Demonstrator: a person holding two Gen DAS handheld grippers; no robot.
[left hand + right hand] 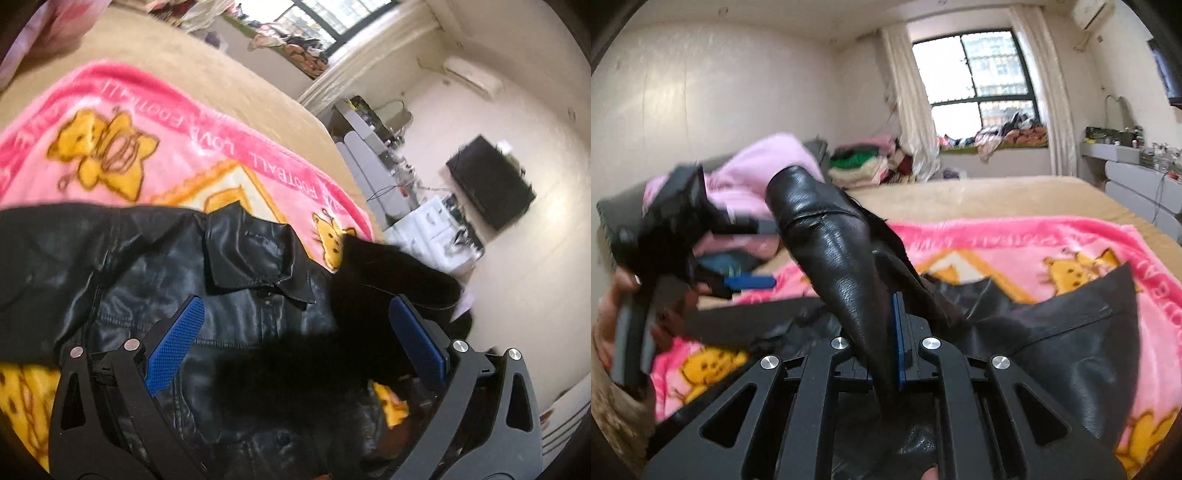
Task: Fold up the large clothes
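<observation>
Bedroom, tan bed [997, 195] with a pink cartoon blanket [122, 122] spread on it, taken as our landmark: on the blanket lies one black leather jacket [177, 273], collar toward the window [975, 70], hem at the near edge. Our right gripper [892, 332] is clamped tight on a raised fold of the jacket above the blanket. Our left gripper [295, 343], jaws wide apart and gripping nothing, hangs over the jacket's front.
</observation>
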